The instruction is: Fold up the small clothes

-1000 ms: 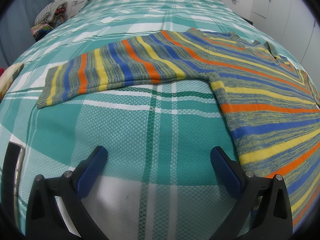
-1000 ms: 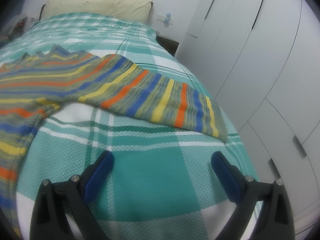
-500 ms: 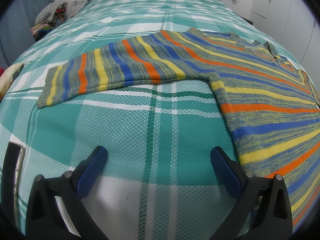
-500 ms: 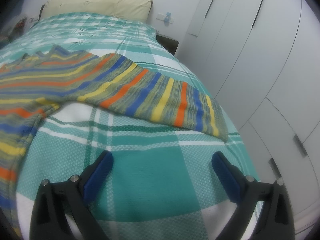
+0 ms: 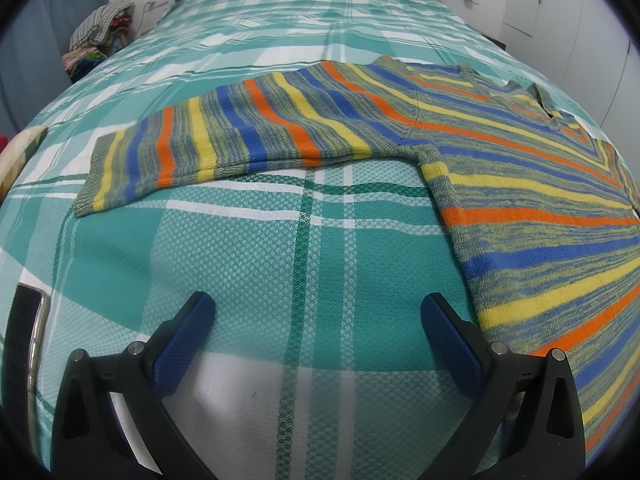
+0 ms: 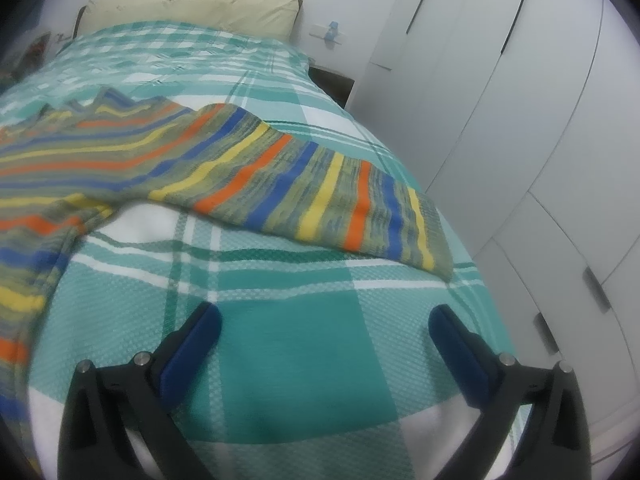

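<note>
A striped knit sweater (image 5: 500,184) in blue, orange and yellow lies flat on the green plaid bedspread (image 5: 280,264). Its one sleeve (image 5: 224,148) stretches left in the left wrist view, its cuff at the far left. The other sleeve (image 6: 320,184) stretches right in the right wrist view, its cuff (image 6: 432,232) near the bed's right edge. My left gripper (image 5: 318,312) is open and empty above the bedspread, just short of the sleeve. My right gripper (image 6: 324,320) is open and empty, just short of the other sleeve.
A cream pillow (image 6: 192,8) lies at the head of the bed. White wardrobe doors (image 6: 520,120) stand close along the bed's right side. A pile of clothes (image 5: 100,36) sits off the bed's far left. A dark strap with a metal bar (image 5: 28,344) lies at the left edge.
The right gripper has drifted slightly, with the sleeve shifting a little in its view and blurring. The left gripper has not visibly moved.
</note>
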A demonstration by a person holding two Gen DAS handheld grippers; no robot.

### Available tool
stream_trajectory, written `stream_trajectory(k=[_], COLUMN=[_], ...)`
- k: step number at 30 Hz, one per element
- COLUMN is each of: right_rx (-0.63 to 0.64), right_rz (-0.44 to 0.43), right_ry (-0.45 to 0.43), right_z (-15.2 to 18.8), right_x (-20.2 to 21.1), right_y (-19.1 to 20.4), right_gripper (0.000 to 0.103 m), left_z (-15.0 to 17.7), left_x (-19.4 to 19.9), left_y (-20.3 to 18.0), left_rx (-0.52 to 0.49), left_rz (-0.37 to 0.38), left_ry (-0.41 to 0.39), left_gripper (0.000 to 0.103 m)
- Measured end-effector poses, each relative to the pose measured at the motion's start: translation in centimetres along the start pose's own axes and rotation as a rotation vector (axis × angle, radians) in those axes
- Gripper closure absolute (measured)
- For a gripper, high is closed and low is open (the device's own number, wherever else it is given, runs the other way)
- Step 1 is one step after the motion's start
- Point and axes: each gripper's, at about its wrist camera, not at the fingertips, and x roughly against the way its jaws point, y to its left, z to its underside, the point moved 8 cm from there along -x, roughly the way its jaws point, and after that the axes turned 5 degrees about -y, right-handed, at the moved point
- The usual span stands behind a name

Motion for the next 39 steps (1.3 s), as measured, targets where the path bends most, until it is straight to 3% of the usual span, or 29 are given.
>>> stream_trajectory(k=[3,6,8,11,14,17,19,21,23,25,27,29,31,34,37,39], right_rx=[-0.088,-0.320,-0.446,-0.596,-0.681,-0.685,-0.698,-0.746,-0.743,-0.696,-0.723,-0.683,-0.578,-0.459,-0.343,-0.301], right_rz=[-0.093,-0.223,-0.291,-0.426,-0.520,-0.520,-0.469,-0.516,-0.532,-0.503,-0.507,-0.479,-0.490,-0.603,-0.766,-0.864], right_ry=[0.025,-0.068,-0.068,0.060,0.253,0.355,0.332,0.334,0.367,0.394,0.376,0.299,0.188,0.084,0.024,0.027], right_z=[-0.5,-3.5,-5.3,-6.6,-5.0,-3.5,-3.2,-3.0,-2.4,-2.2,-3.2,-5.7,-10.3,-16.8,-22.4,-23.9], right_x=[0.5,2.4,1.7,-2.1,-6.8,-9.7,-10.7,-11.4,-12.0,-11.8,-11.0,-8.7,-4.7,0.9,5.9,7.8], right_y=[-1.3,-6.4,-10.0,-13.9,-14.4,-13.6,-13.8,-13.2,-12.5,-12.5,-13.3,-13.9,-12.7,-8.1,0.3,5.9], right_gripper=[0.002,0.002,0.002,0.005,0.025,0.034,0.037,0.037,0.050,0.097,0.098,0.098,0.098,0.098,0.098,0.097], left_z=[0.0,0.0,0.0,0.0,0.0,0.0,0.0,0.0,0.0,0.0,0.0,0.0,-0.1,-0.1,-0.1,-0.1], left_x=[0.0,0.0,0.0,0.0,0.0,0.0,0.0,0.0,0.0,0.0,0.0,0.0,0.0,0.1,0.2,0.2], left_y=[0.0,0.0,0.0,0.0,0.0,0.0,0.0,0.0,0.0,0.0,0.0,0.0,-0.1,-0.1,-0.2,-0.2], left_rx=[0.000,0.000,0.000,0.000,0.002,0.001,0.000,0.002,0.002,0.000,0.000,-0.003,-0.008,0.000,-0.003,0.001], left_rz=[0.000,0.000,0.000,0.000,0.001,0.001,-0.001,0.001,0.002,-0.002,-0.002,-0.005,-0.014,-0.016,-0.022,-0.019], left_ry=[0.000,0.000,0.000,0.000,-0.001,-0.001,-0.001,0.000,-0.001,-0.001,-0.001,-0.002,-0.004,0.000,-0.004,-0.006], left_gripper=[0.000,0.000,0.000,0.000,0.000,0.000,0.000,0.000,0.000,0.000,0.000,0.000,0.000,0.000,0.000,0.000])
